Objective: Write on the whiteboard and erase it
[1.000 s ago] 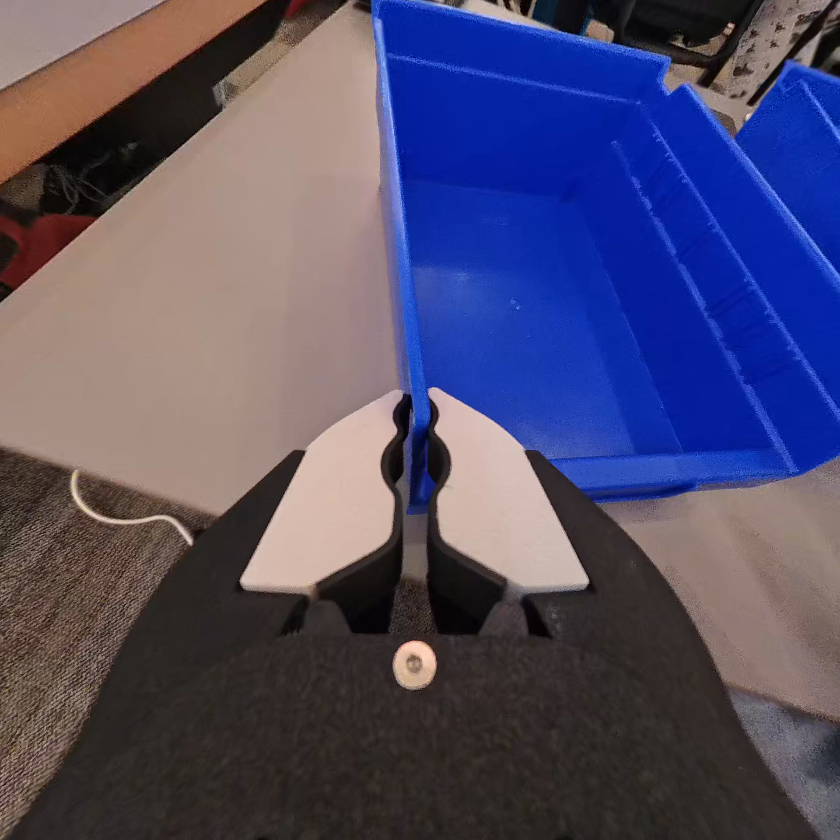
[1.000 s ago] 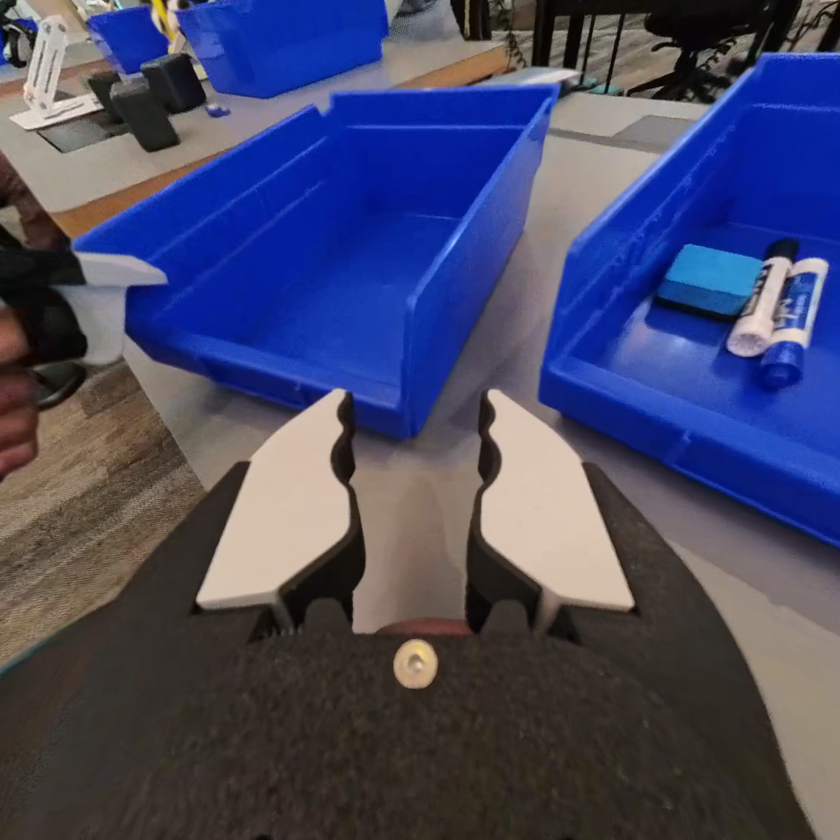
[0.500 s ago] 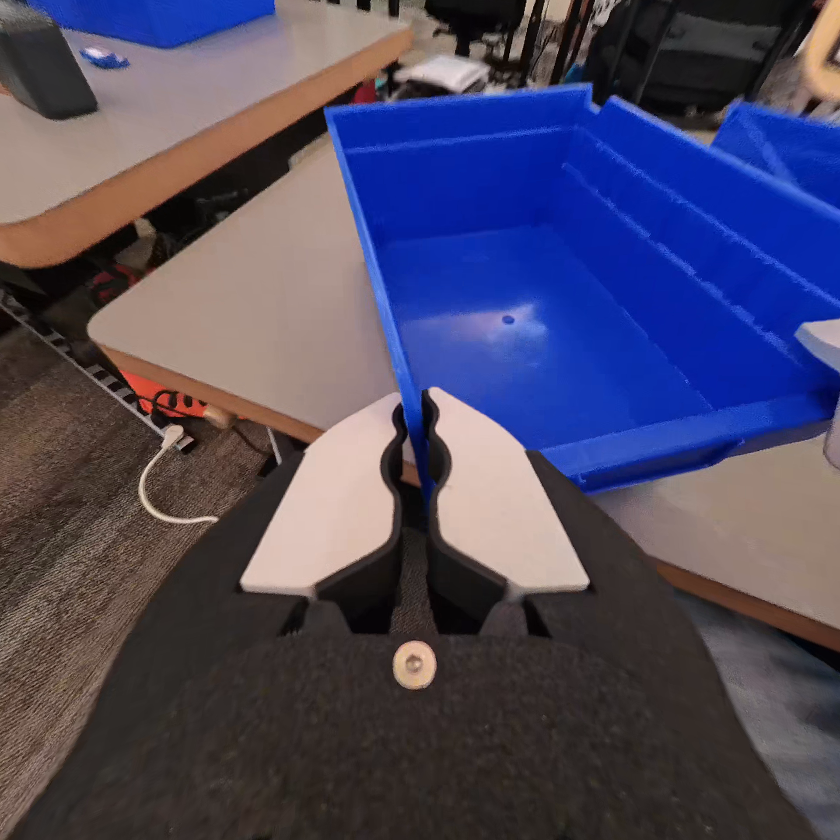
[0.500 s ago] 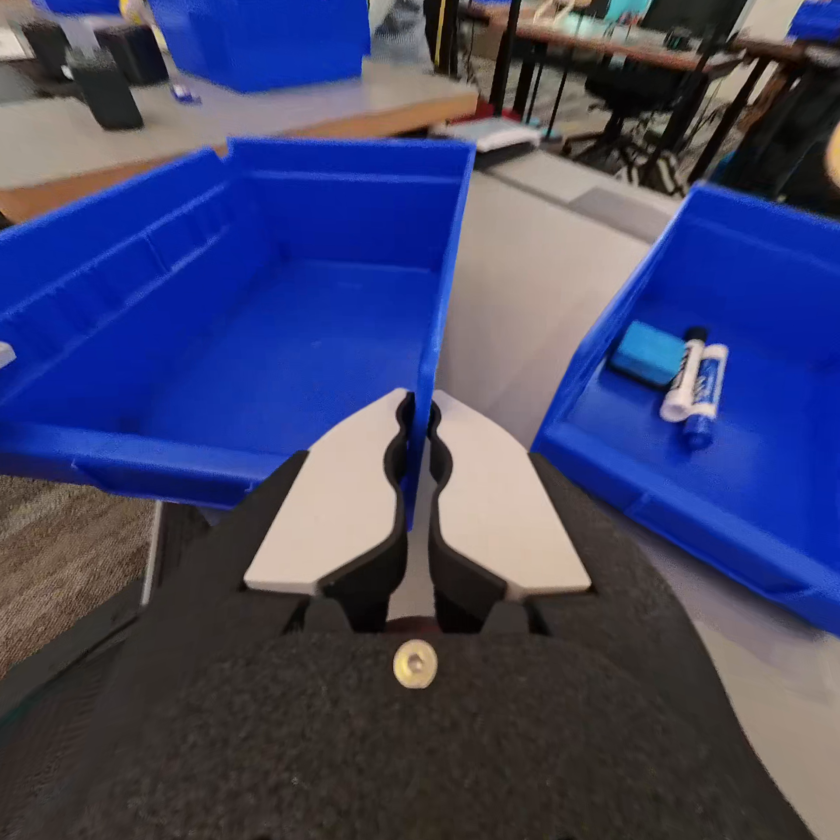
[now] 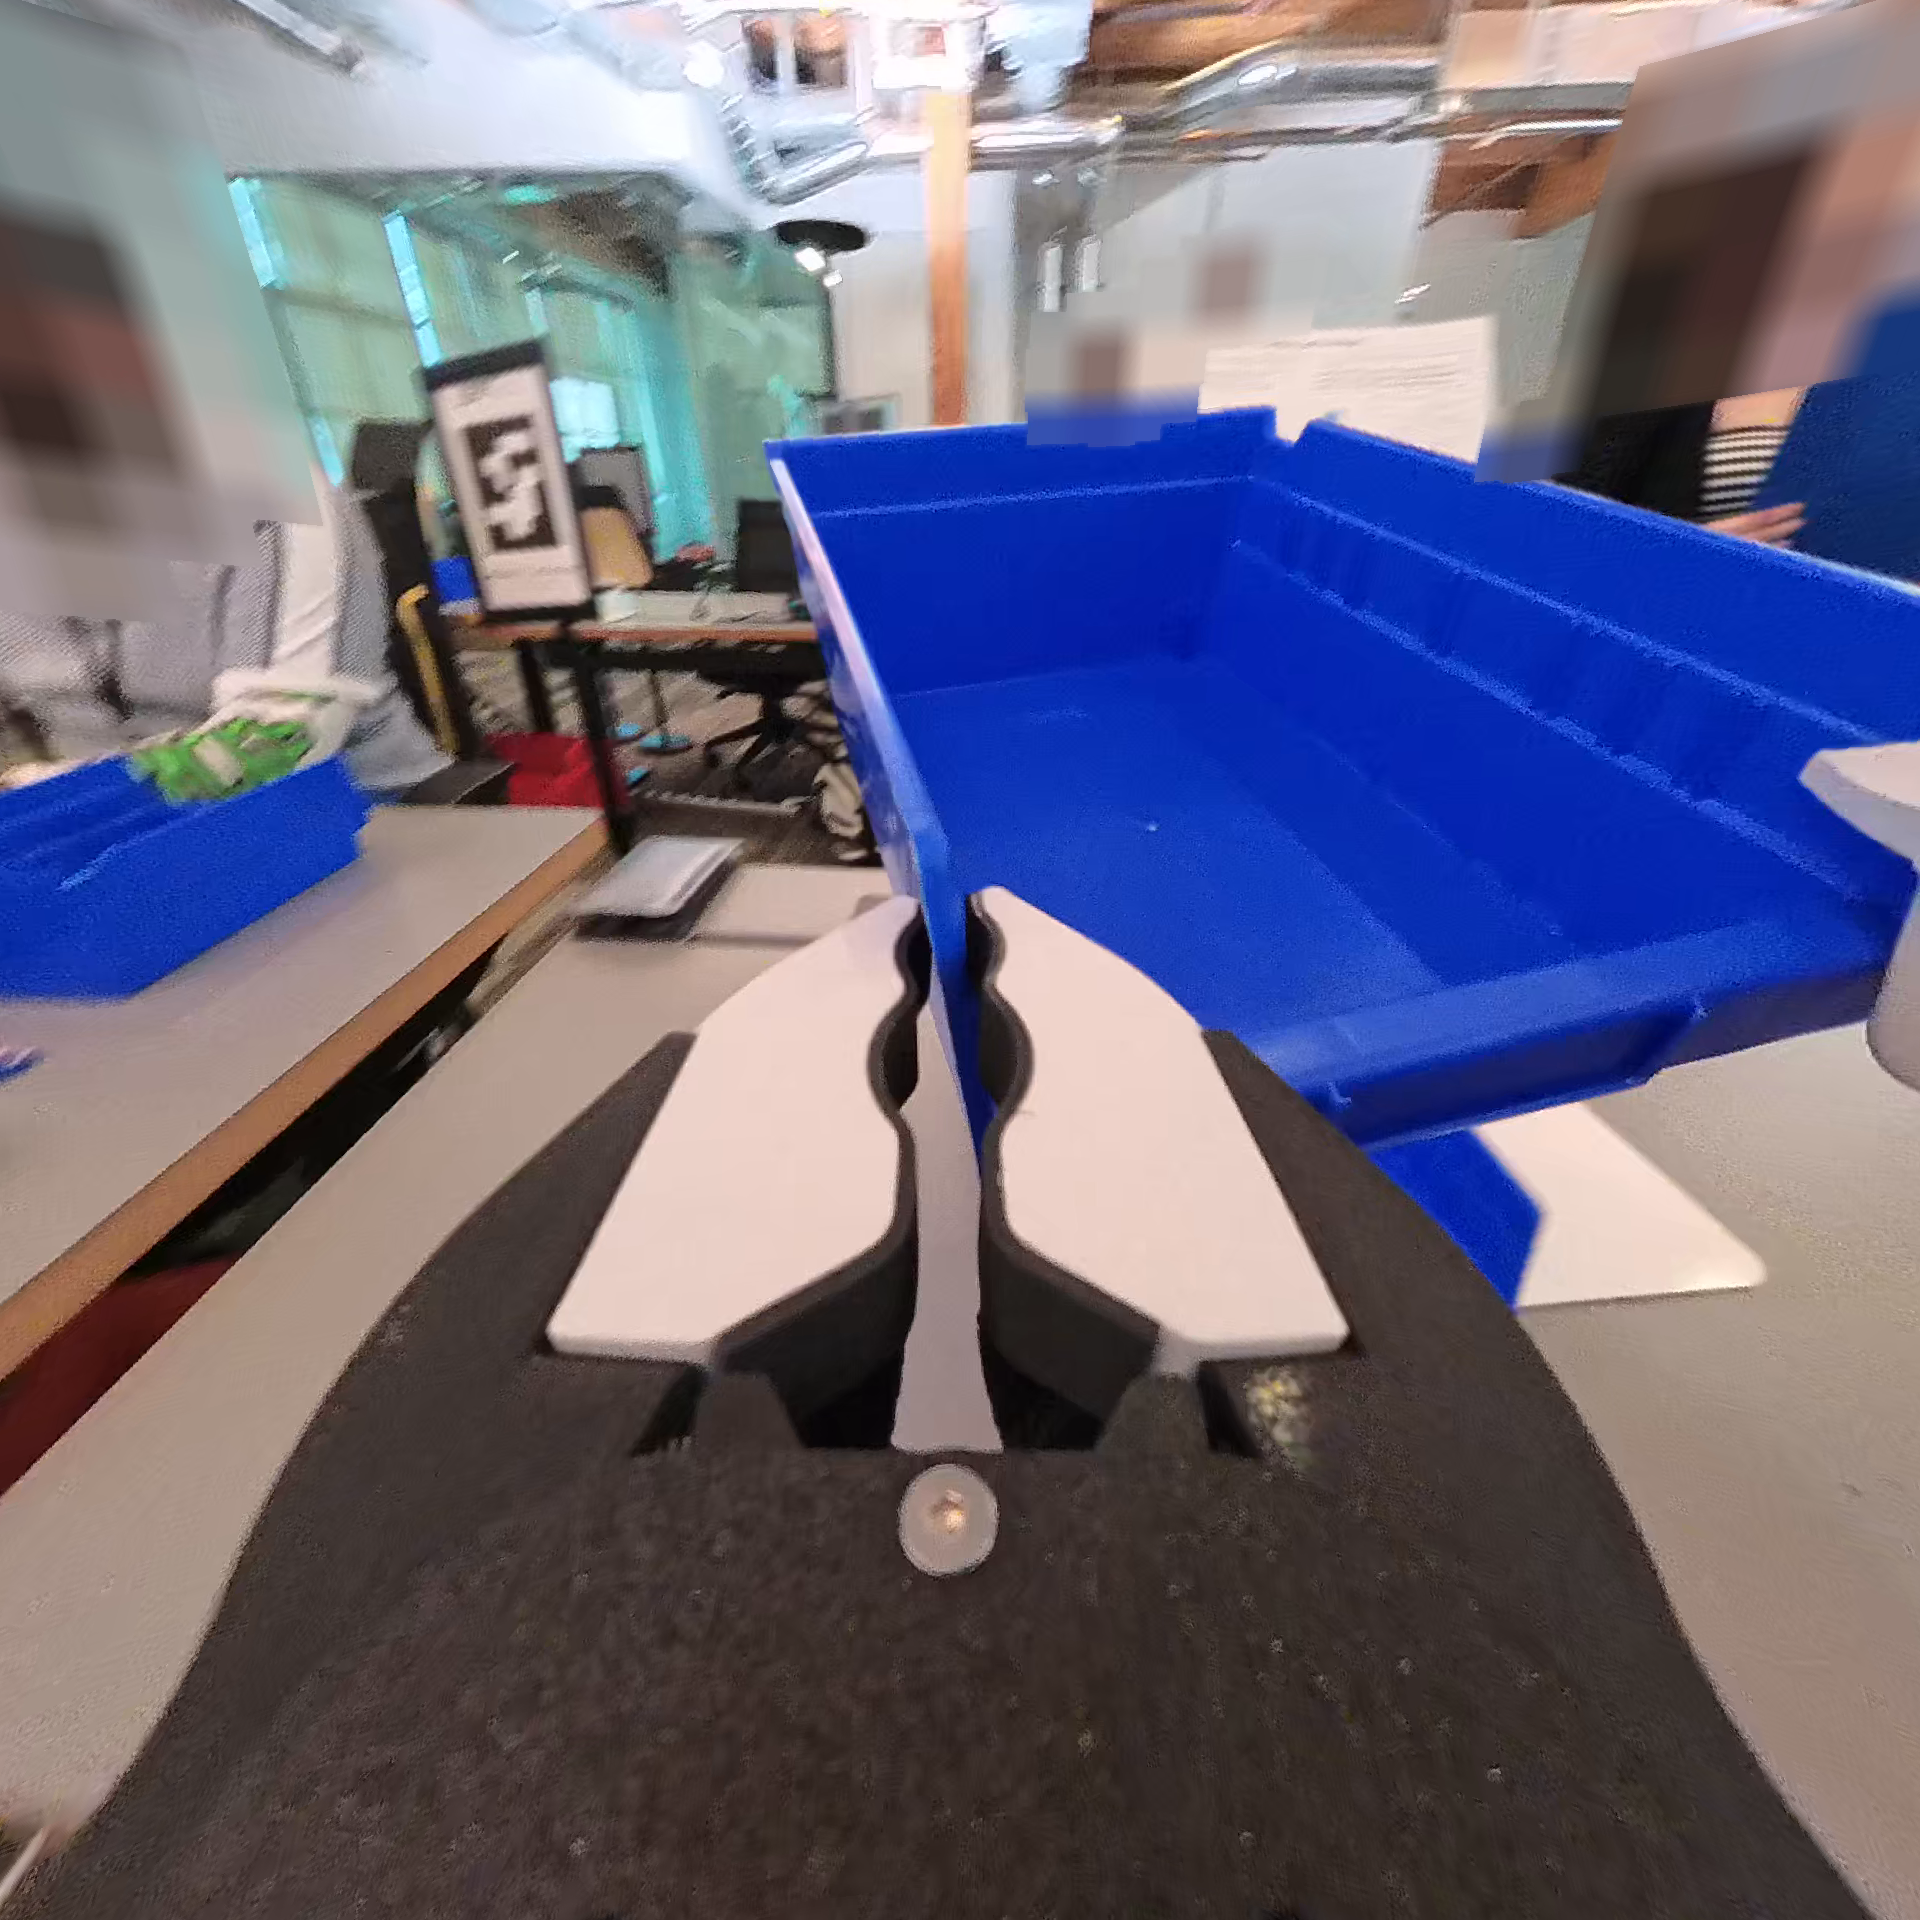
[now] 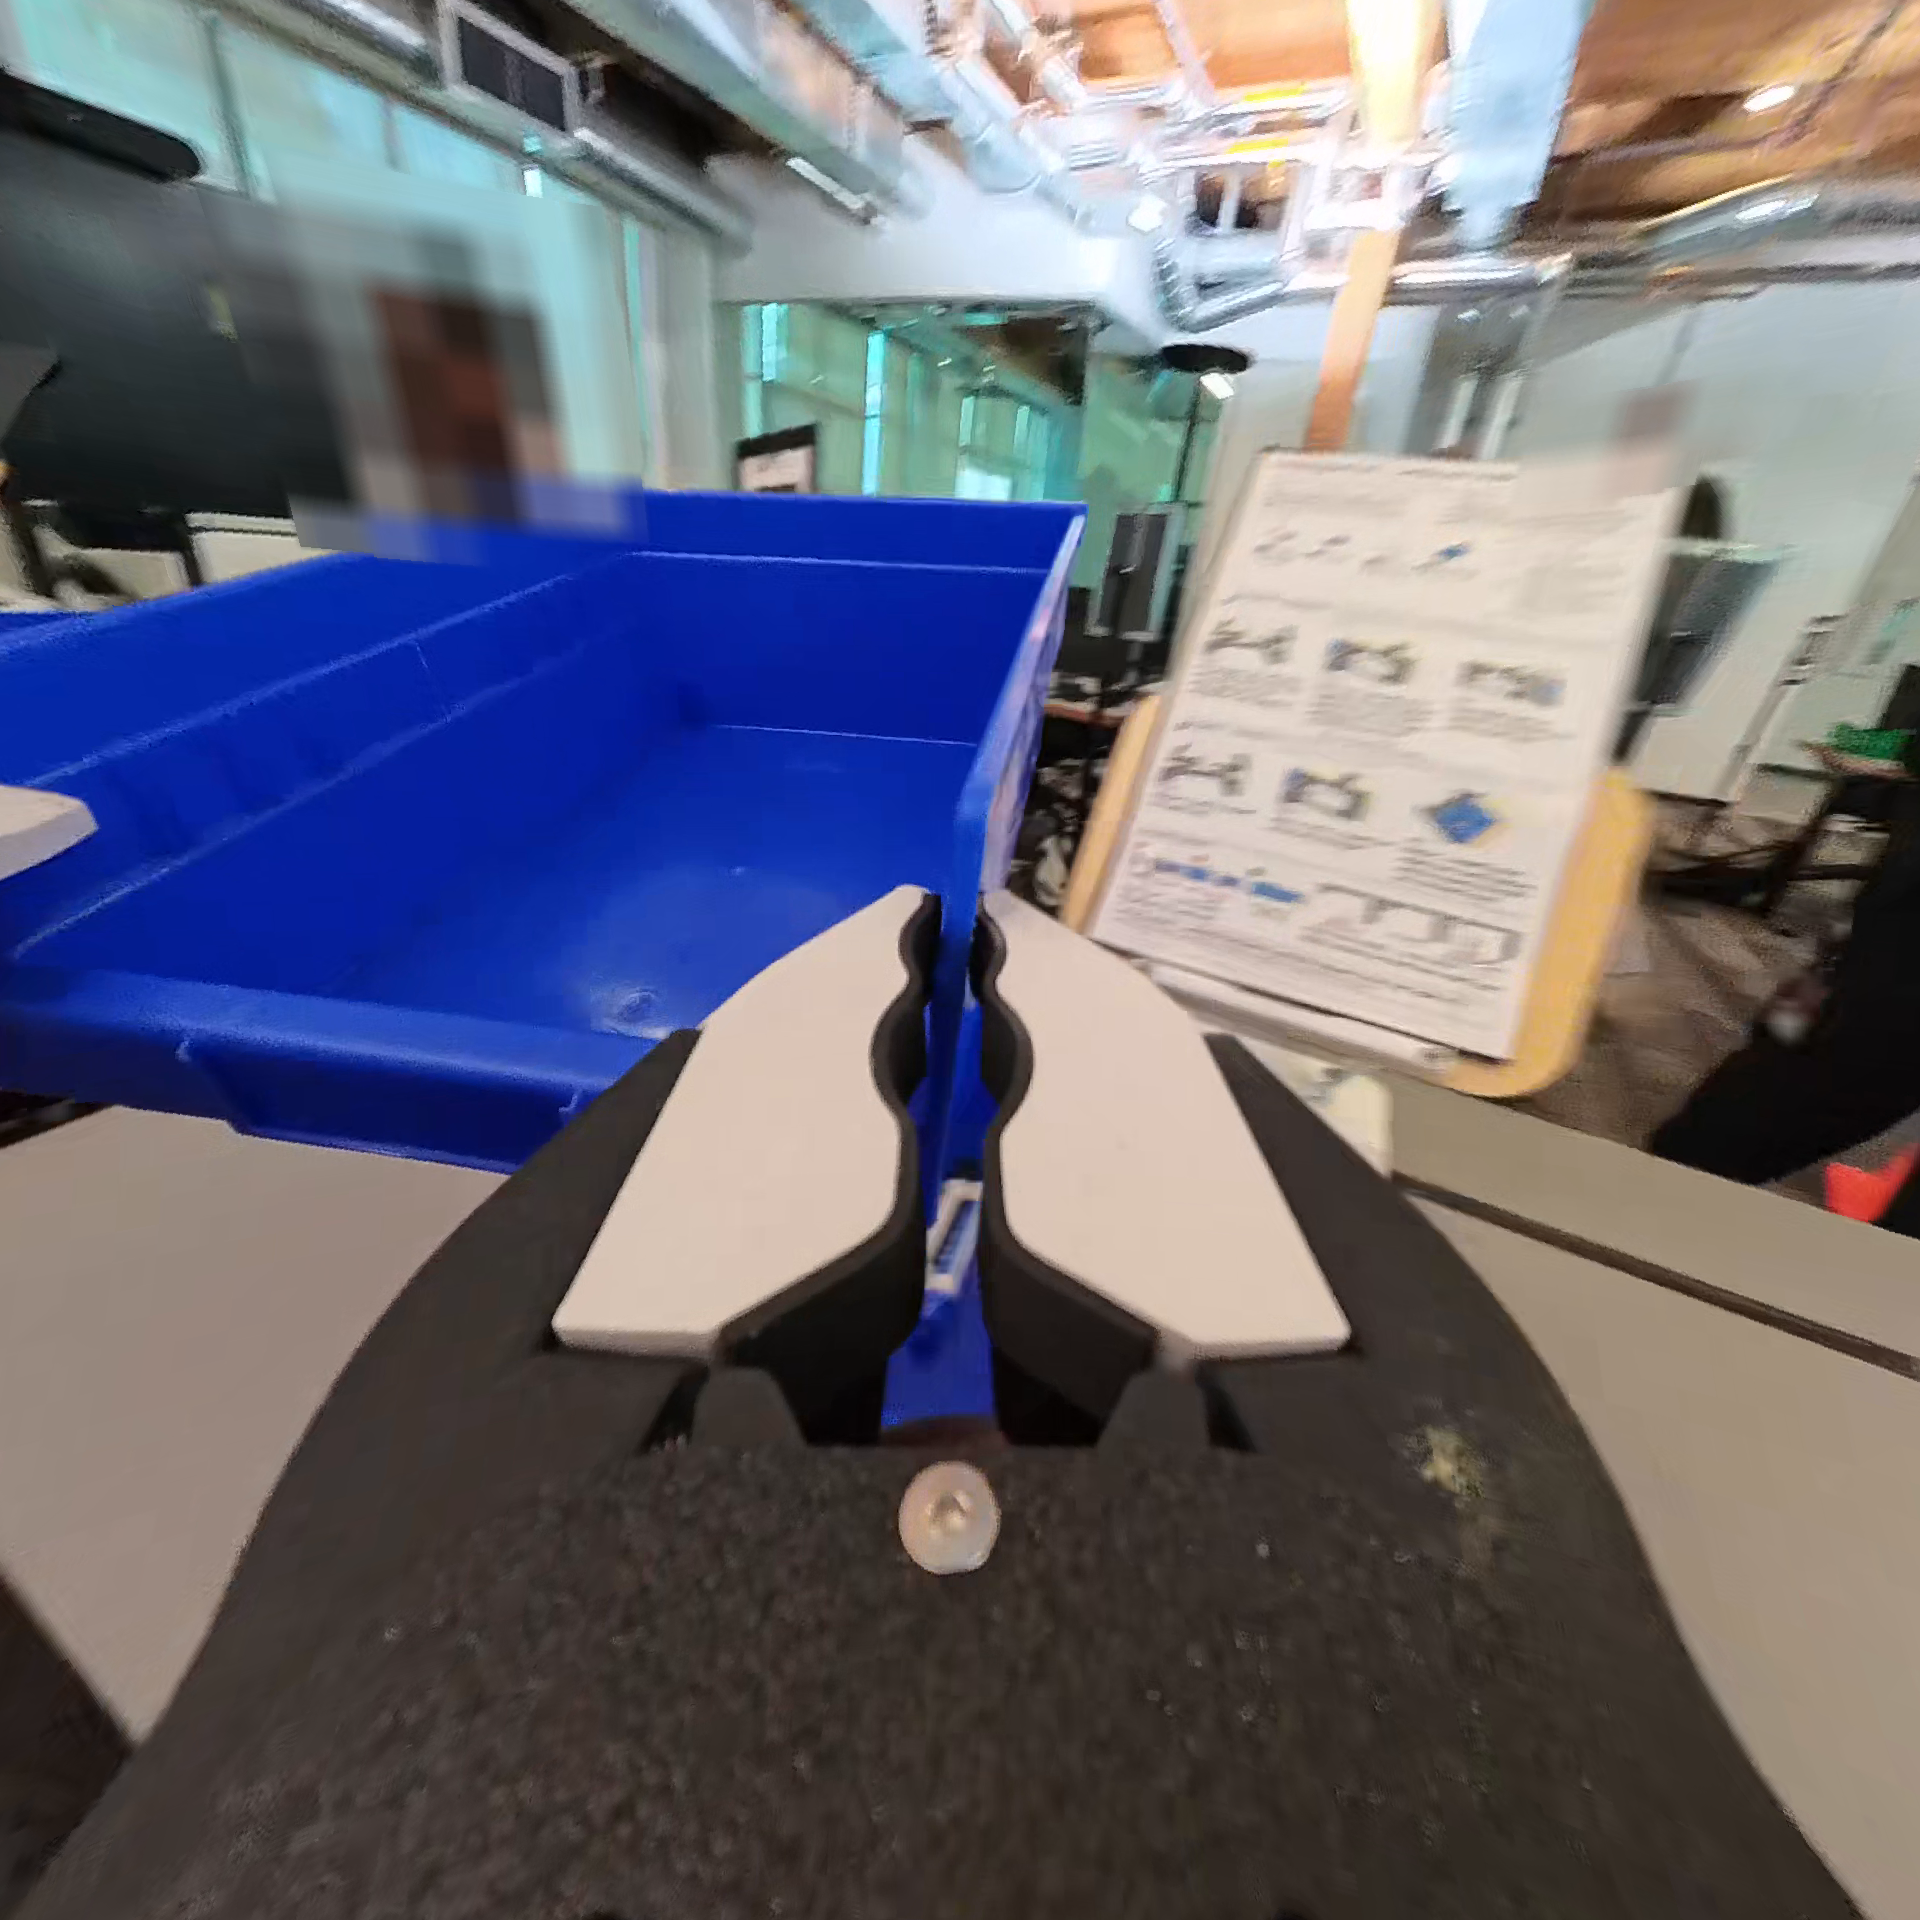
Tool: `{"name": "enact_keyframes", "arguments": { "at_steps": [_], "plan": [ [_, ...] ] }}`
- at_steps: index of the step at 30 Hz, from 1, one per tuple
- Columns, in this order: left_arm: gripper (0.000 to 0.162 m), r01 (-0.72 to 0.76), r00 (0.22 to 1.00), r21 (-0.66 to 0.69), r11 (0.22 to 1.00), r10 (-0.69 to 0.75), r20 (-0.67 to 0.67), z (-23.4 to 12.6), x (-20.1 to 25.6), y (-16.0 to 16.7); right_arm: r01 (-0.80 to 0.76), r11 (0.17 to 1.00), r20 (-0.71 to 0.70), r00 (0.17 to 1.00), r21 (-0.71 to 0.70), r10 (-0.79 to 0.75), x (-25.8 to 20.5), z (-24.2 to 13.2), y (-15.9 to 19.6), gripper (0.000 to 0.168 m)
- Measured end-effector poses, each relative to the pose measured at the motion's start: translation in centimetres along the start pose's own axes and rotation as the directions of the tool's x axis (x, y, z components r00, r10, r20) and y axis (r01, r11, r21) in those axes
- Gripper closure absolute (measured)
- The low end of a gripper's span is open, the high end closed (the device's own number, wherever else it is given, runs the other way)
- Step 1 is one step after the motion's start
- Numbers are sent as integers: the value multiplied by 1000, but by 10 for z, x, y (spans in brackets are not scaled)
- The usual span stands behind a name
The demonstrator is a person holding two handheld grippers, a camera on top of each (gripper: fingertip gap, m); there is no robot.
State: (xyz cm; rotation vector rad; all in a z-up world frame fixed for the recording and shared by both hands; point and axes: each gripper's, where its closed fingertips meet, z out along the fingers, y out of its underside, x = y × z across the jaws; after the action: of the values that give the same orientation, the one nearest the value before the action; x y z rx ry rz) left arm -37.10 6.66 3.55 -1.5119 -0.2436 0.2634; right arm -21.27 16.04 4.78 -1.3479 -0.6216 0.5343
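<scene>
The whiteboard lies flat on the grey table under the raised bin, and I see only a white strip of it past the bin's lower corner in the left wrist view; the rest is covered, and I cannot tell if anything is written on it. My left gripper has its jaws nearly together, pinched on the left side wall of the empty blue bin, and my right gripper is clamped the same way on the bin's right side wall, so the bin hangs between them, clear of the table and tilted. The bin fills the middle of both views and blocks most of the table beyond it. In the left wrist view a pale fingertip of the right gripper shows at the right edge against the bin's far wall. To the left, a second table carries another blue bin with something green in it, blurred. Behind stands a black-and-white marker sign. In the right wrist view an instruction sheet on a wooden easel stands just right of the bin, too blurred to make out. The background is smeared, and mosaic patches cover parts of it.
</scene>
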Motion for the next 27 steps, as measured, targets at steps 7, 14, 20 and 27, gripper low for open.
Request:
{"name": "enact_keyframes", "arguments": {
  "at_steps": [7, 14, 20, 27],
  "plan": [
    [156, -87, 943, -30, 996, 73, -326, 71, 214, -1, -30, 998, -322, 947, -61, 9, 202, -79, 14, 164],
    [156, -129, 872, -218, 967, 7, -489, 120, 402, 111, -210, 946, -540, 840, -246, 46, 370, -146, 129, 166],
    [156, -189, 849, -335, 923, -18, -527, 143, 479, 184, -353, 876, -592, 799, -329, 100, 447, -162, 213, 166],
    [154, -187, 852, -379, 906, -43, -522, 150, 507, 218, -421, 840, -608, 781, -343, 143, 478, -163, 260, 166]
  ]
}}
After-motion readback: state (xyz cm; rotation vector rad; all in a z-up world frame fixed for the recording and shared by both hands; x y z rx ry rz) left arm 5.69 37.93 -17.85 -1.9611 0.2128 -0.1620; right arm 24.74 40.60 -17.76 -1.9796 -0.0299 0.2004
